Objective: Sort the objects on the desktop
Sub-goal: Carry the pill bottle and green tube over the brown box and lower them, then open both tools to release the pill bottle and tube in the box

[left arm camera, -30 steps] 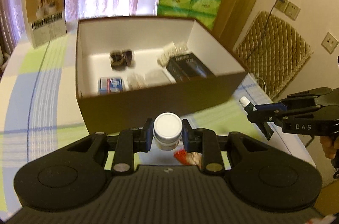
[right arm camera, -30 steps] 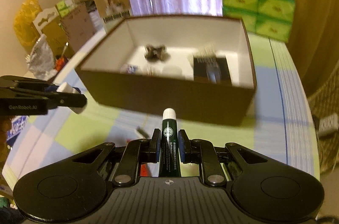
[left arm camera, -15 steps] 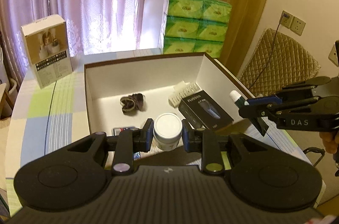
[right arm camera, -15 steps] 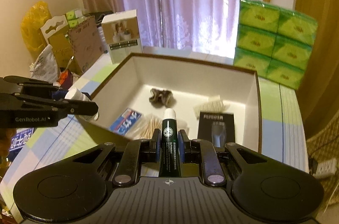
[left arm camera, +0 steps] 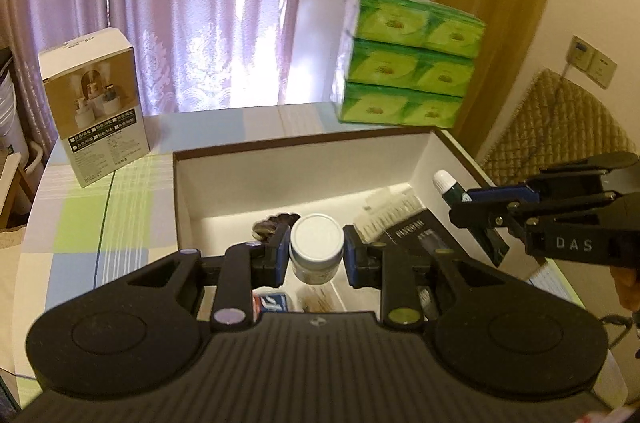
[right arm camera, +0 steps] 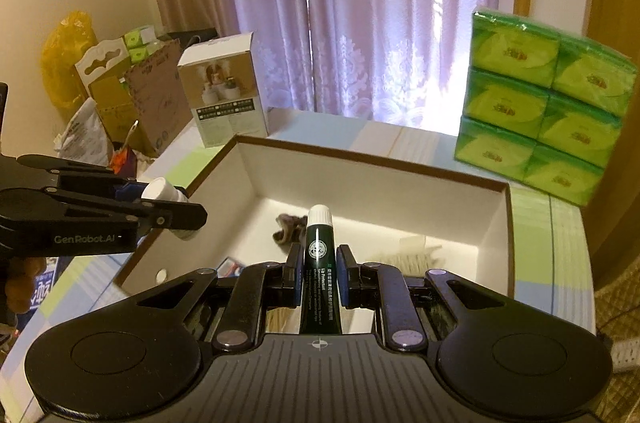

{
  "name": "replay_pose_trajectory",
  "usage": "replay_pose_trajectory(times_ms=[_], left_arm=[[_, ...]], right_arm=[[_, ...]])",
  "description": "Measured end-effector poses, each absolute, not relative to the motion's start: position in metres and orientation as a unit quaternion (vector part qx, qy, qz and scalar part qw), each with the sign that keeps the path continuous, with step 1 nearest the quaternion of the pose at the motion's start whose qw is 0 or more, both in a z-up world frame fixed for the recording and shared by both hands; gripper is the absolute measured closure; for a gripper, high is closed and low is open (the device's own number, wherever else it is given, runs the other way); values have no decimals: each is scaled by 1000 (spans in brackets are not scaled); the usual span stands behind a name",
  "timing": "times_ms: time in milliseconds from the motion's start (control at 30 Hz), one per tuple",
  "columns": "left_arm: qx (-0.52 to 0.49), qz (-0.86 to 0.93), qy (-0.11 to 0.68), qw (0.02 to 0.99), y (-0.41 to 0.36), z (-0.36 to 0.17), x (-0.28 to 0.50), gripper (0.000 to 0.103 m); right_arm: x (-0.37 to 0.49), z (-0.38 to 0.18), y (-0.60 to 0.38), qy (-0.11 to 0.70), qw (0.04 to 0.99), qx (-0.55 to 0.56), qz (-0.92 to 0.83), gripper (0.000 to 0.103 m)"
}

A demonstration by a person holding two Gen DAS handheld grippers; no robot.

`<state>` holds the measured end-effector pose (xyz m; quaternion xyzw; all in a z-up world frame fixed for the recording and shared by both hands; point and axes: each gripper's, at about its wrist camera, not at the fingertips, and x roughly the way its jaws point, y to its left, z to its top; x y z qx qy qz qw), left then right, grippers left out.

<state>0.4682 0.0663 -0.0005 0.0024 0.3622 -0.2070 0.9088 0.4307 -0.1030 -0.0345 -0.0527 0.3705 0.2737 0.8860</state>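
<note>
both my grippers held level over the box point(left arm camera: 454, 147), pointing toward the curtain point(left arm camera: 180, 3). my left gripper point(left arm camera: 317, 255) is over the box's near left part, fingers closed on a small white-lidded jar point(left arm camera: 317, 252), lid facing the camera, jar clear of the box floor. in the right view the left gripper point(right arm camera: 176, 205) comes in from the left at the box's left wall, jar point(right arm camera: 162, 190) sticking out past the fingertips.

my right gripper point(right arm camera: 318, 277) is over the near middle of the box point(right arm camera: 496, 219), fingers clamped on a dark green tube point(right arm camera: 319, 255), white cap pointing forward and up. in the left view the right gripper point(left arm camera: 476, 203) reaches in from the right above the box's right wall, tube point(left arm camera: 450, 187) tilted, cap toward the box. part of my right hand shows at the frame edge behind it.

inside the box: dark brown bundle point(right arm camera: 289, 227), white comb-like thing point(left arm camera: 390, 211), black carton point(left arm camera: 424, 239), blue-red pack point(left arm camera: 270, 303). box sits on a checked tablecloth point(left arm camera: 104, 223). green tissue packs point(left arm camera: 404, 79) stacked behind the box, white product box point(left arm camera: 94, 105) standing at back left.
</note>
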Motion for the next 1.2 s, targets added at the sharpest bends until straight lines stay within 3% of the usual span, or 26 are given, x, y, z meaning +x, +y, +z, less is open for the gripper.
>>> replay_pose_trajectory(times_ms=[700, 1200], left_arm=[[60, -175, 416, 890, 49, -54, 573, 80], [83, -165, 443, 877, 43, -81, 606, 80]], right_arm=[[527, -93, -76, 414, 872, -58, 256, 89], [552, -114, -68, 431, 864, -52, 254, 89]])
